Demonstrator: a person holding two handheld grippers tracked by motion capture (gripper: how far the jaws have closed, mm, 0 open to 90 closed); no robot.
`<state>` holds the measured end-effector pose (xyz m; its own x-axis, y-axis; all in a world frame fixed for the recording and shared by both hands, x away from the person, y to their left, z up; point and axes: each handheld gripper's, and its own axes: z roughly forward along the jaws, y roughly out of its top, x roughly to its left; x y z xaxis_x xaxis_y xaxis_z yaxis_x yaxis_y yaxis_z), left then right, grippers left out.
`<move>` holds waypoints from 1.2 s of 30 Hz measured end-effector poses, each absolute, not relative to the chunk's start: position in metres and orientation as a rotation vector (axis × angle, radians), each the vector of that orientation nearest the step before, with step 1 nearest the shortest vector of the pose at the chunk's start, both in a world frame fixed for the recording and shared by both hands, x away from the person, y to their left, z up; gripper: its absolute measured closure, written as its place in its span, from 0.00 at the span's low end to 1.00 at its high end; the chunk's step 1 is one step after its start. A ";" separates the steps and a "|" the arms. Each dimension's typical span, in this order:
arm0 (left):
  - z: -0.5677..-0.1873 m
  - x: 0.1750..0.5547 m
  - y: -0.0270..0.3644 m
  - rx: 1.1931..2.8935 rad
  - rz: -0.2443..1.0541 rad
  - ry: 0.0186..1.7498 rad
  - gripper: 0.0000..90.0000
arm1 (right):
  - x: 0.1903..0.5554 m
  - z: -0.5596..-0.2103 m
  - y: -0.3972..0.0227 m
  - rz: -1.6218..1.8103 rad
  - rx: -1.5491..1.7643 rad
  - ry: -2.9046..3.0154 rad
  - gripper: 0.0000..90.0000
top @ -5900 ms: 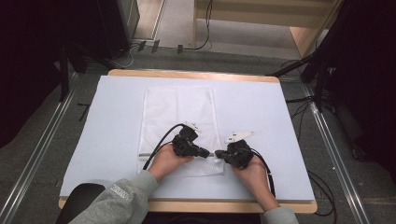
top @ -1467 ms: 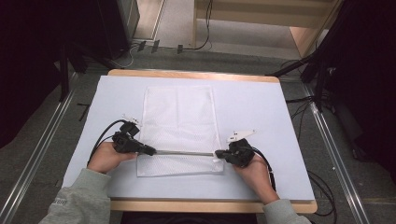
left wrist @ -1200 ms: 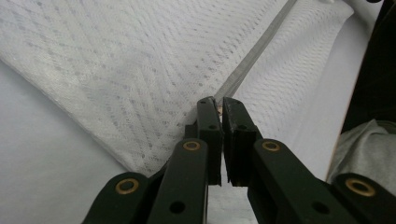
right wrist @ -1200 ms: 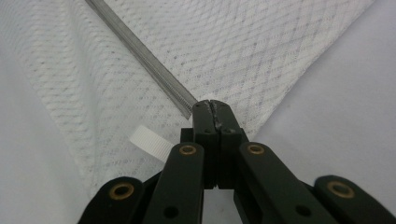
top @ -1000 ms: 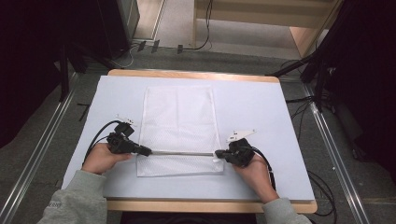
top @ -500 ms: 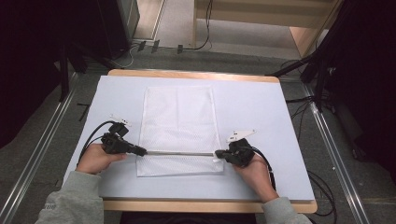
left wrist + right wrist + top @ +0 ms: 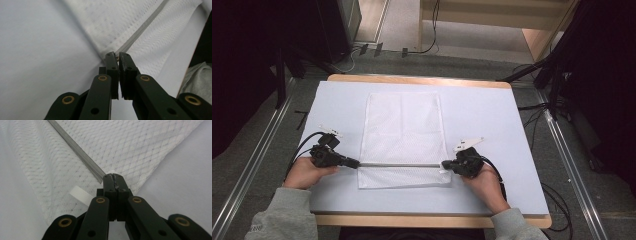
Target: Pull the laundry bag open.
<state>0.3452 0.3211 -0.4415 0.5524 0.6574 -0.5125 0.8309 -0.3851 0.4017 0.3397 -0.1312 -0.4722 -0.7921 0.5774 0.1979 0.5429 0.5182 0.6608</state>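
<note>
Your left gripper [image 7: 354, 163] has slid the zipper pull leftward to the white mesh laundry bag's [image 7: 404, 127] lower-left edge; the grey zipper [image 7: 399, 164] runs horizontally to your right gripper [image 7: 446, 164], pinching the bag's far end.

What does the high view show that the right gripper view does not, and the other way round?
High view: the whole white mesh bag flat on the table, both hands, and the left claw at the zipper's far end. Right gripper view: a small white ribbed loop beside the right claw, and the mesh weave. Both: the right claw shut at the end of the grey zipper.
</note>
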 end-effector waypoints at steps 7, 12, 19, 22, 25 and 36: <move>-0.442 0.345 0.321 2.168 -0.346 1.194 0.98 | 0.341 -0.472 -0.132 1.148 1.005 2.707 1.00; -0.442 0.344 0.320 2.167 -0.338 1.173 0.97 | 0.342 -0.472 -0.131 1.151 1.011 2.712 1.00; -0.446 0.345 0.319 2.149 -0.312 1.155 0.78 | 0.346 -0.470 -0.131 1.190 1.053 2.764 0.89; -0.446 0.345 0.322 2.124 -0.292 1.160 0.71 | 0.347 -0.468 -0.132 1.204 1.061 2.746 0.82; -0.444 0.345 0.322 2.100 -0.259 1.158 0.63 | 0.349 -0.465 -0.134 1.215 1.060 2.713 0.74; -0.441 0.346 0.331 2.055 -0.095 1.211 0.44 | 0.357 -0.461 -0.149 1.222 1.093 2.600 0.57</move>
